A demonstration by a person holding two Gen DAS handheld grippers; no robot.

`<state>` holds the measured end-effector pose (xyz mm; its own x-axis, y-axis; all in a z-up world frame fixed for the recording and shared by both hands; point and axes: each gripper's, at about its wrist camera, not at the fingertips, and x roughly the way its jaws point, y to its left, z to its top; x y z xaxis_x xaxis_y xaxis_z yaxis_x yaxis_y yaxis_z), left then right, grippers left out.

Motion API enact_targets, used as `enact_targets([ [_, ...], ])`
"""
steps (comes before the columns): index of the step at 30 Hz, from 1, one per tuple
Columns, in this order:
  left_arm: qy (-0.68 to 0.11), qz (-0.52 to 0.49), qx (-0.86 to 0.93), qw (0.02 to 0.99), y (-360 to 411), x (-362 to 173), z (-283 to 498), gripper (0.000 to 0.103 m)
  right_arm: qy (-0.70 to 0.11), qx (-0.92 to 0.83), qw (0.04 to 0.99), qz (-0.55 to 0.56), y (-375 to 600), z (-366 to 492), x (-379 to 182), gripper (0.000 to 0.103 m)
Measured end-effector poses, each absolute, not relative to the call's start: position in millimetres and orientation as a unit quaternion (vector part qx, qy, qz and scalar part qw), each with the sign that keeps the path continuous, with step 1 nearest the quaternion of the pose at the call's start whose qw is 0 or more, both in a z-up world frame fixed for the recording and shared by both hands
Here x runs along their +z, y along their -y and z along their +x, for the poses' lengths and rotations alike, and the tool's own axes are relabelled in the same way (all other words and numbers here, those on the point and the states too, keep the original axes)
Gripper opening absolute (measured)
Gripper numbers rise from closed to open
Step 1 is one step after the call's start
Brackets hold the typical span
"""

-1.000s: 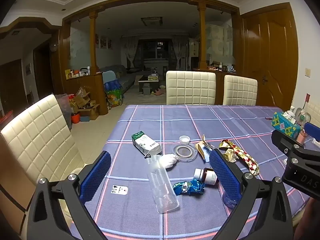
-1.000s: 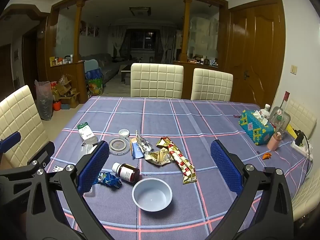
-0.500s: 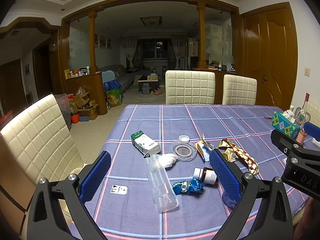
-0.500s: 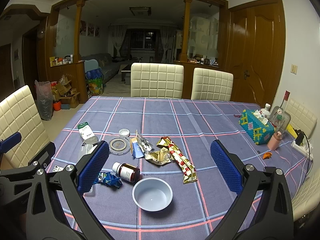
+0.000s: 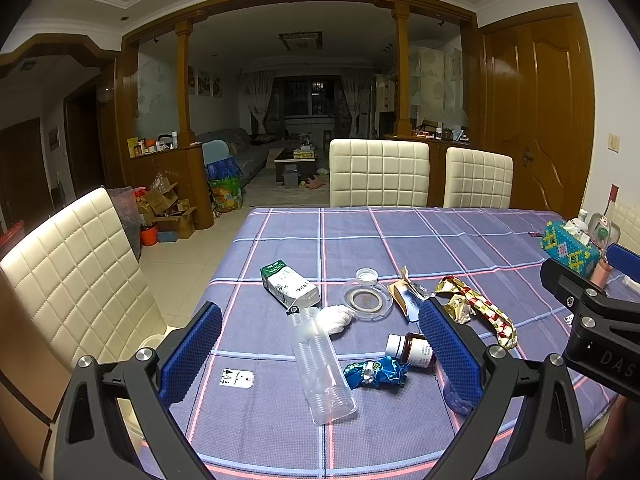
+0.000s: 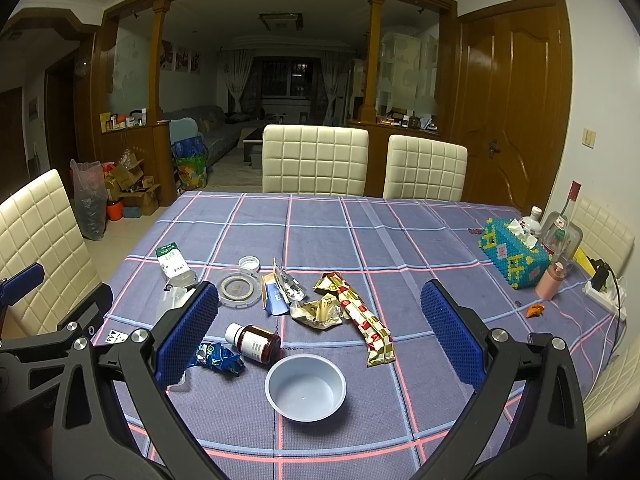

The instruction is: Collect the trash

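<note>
My left gripper and right gripper stay wide open, empty; nothing moved, so collection hasn't begun on the trash at lower centre.

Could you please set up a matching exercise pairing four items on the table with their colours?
Column one:
1. bowl
2. pill bottle
3. crumpled wrapper
4. long wrapper

Column two:
a. brown with a white cap
b. gold and red
c. pale blue-grey
d. shiny blue

Pairs: 1-c, 2-a, 3-d, 4-b
</note>
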<state>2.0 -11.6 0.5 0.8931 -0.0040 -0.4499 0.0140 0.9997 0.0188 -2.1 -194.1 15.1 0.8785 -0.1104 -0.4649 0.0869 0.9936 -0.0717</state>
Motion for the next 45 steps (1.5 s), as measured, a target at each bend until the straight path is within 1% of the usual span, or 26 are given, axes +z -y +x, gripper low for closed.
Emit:
enact_targets([
  [45, -0.235, 0.01, -0.005, 0.972, 20.4, -2.9, -0.5, 0.096, -0.244, -0.051, 0.968, -0.025, 193.0, 0.2, 12.0, 0.1],
])
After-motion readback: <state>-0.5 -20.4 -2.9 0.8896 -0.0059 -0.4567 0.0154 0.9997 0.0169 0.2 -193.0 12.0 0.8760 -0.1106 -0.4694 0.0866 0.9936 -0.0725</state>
